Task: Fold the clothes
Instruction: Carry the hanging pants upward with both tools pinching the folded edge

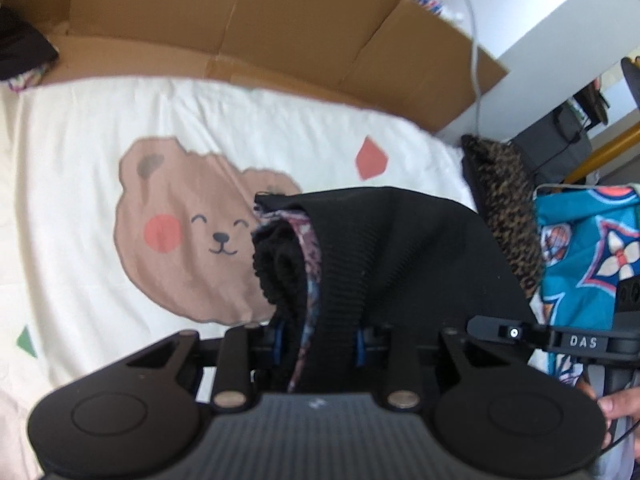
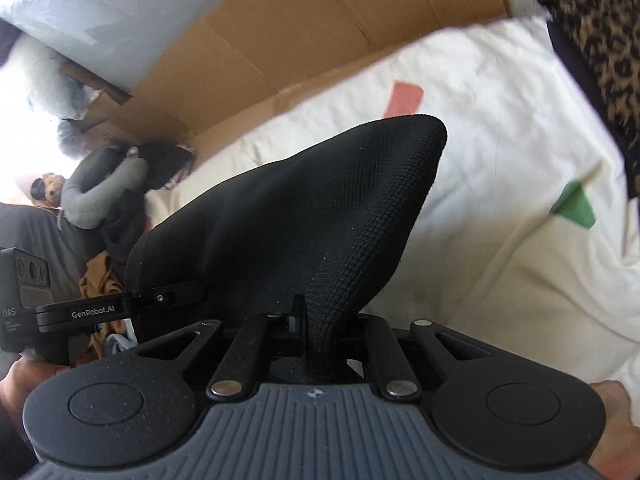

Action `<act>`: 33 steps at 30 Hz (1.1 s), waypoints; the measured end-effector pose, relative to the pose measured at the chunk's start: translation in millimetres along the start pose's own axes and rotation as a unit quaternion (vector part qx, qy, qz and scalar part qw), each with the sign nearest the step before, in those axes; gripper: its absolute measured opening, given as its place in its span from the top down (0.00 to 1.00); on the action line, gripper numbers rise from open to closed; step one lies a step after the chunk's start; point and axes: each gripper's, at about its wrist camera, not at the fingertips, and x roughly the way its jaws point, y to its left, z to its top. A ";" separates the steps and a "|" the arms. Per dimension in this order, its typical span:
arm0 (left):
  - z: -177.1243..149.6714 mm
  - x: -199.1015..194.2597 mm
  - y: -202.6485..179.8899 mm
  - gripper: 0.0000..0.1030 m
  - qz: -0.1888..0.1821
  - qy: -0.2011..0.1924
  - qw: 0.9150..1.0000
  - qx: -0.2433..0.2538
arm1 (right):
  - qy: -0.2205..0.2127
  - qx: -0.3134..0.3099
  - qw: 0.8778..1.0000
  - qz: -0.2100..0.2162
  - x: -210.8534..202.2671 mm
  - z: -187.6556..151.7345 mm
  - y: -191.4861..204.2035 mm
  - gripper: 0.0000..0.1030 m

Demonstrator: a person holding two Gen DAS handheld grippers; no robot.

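Note:
A black ribbed knit garment (image 1: 400, 256) hangs lifted above the bed, folded over itself with a patterned inner layer showing at its left edge. My left gripper (image 1: 320, 344) is shut on one end of it, the cloth bunched between the blue pads. In the right wrist view the same black garment (image 2: 304, 208) rises in a peak from my right gripper (image 2: 316, 332), which is shut on its other end. Cloth hides both sets of fingertips. The right gripper's body (image 1: 580, 342) shows at the left view's right edge.
A cream bedspread (image 1: 100, 128) with a brown bear print (image 1: 188, 224) lies below. Flattened cardboard (image 1: 248, 24) stands behind it. A leopard-print cushion (image 1: 504, 208) and teal patterned fabric (image 1: 588, 248) lie at the right. More clothes (image 2: 104, 208) are heaped at the far left.

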 end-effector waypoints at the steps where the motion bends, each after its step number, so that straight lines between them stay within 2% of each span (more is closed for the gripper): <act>1: 1.1 -7.8 -4.6 0.68 -0.001 -0.006 1.000 0.001 | -0.004 -0.003 1.000 0.000 -9.1 1.9 5.2 0.93; 11: 12.3 -85.1 -57.2 0.68 -0.012 -0.057 0.998 0.001 | -0.048 -0.042 0.998 -0.009 -99.0 22.2 59.2 0.93; 24: 34.1 -186.1 -142.4 0.68 -0.019 -0.131 0.990 0.050 | -0.141 -0.073 0.987 -0.014 -218.3 36.7 120.6 0.93; 33: 30.1 -223.2 -179.3 0.69 -0.020 -0.149 0.986 0.071 | -0.171 -0.108 0.979 -0.025 -269.1 27.1 141.3 0.92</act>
